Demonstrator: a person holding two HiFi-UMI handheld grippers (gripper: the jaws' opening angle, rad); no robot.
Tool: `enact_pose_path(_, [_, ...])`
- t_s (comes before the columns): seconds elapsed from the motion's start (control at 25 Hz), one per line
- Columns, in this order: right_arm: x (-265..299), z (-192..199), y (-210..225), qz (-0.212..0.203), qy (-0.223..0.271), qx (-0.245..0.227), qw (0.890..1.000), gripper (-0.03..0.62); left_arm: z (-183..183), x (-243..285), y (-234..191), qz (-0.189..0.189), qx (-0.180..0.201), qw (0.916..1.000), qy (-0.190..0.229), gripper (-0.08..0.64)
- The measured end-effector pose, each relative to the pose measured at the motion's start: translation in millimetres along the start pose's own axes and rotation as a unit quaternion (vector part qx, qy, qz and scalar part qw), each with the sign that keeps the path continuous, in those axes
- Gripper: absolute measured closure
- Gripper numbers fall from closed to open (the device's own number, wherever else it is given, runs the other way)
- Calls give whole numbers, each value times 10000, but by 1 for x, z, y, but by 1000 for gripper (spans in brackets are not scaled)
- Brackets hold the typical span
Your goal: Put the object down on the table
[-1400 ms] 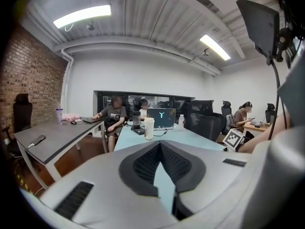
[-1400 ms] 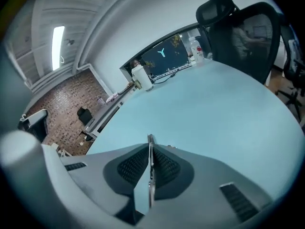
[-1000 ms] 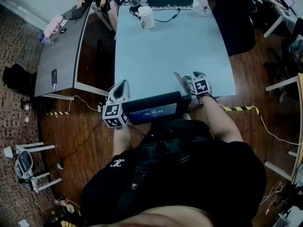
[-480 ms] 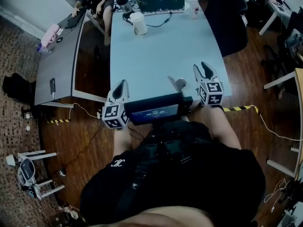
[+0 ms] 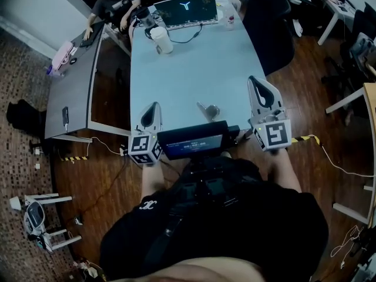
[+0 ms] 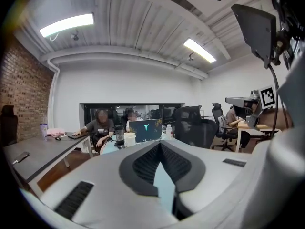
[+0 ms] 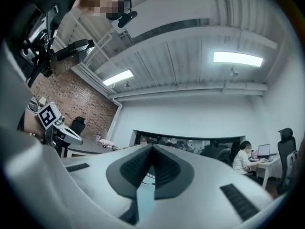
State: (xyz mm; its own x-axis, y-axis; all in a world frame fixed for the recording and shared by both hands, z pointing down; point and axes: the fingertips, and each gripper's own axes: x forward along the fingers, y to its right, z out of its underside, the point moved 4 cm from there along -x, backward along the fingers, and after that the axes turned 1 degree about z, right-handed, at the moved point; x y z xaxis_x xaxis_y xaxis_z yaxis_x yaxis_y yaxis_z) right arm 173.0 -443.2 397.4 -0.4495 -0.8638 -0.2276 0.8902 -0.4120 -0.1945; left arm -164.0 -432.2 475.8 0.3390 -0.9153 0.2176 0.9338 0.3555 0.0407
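Note:
A small grey metal object [image 5: 208, 110] lies on the pale blue table [image 5: 194, 69] near its front edge, with nothing touching it. My right gripper [image 5: 259, 83] is raised to the right of it, apart from it, with its jaws shut and nothing between them. In the right gripper view [image 7: 152, 150] the dark pads meet and point up across the room. My left gripper [image 5: 151, 108] hovers at the table's front left corner, shut and empty. Its pads [image 6: 159, 146] also meet in the left gripper view.
At the table's far end stand a laptop [image 5: 185, 9], a white cup [image 5: 160, 40] and a small bottle [image 5: 230, 17]. A grey desk [image 5: 76, 81] with a phone [image 5: 66, 117] stands to the left, and a black chair [image 5: 267, 28] to the right. People sit beyond.
My right gripper has drawn away from the metal object, up and to the right, and its jaws have closed empty. The object stays on the table. The left gripper has hardly moved.

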Motion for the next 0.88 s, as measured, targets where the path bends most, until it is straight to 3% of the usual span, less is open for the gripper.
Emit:
enact_pose_path(0.16, [-21, 4, 10, -37, -141, 38, 9999, 614, -3, -5, 18, -50, -114, 9998, 137, 566])
enact_pose_path(0.56, [-95, -13, 7, 328, -214, 199, 9990, 614, -27, -43, 50, 104, 159, 9979, 627, 566])
enact_pose_path(0.72, [-153, -37, -29, 408, -47, 310, 9987, 614, -26, -111, 82, 287, 471, 9957, 747, 566])
enact_pose_path(0.88, [-231, -59, -95, 211, 3, 238, 9995, 614, 10, -213, 101, 244, 361, 9959, 790, 566])
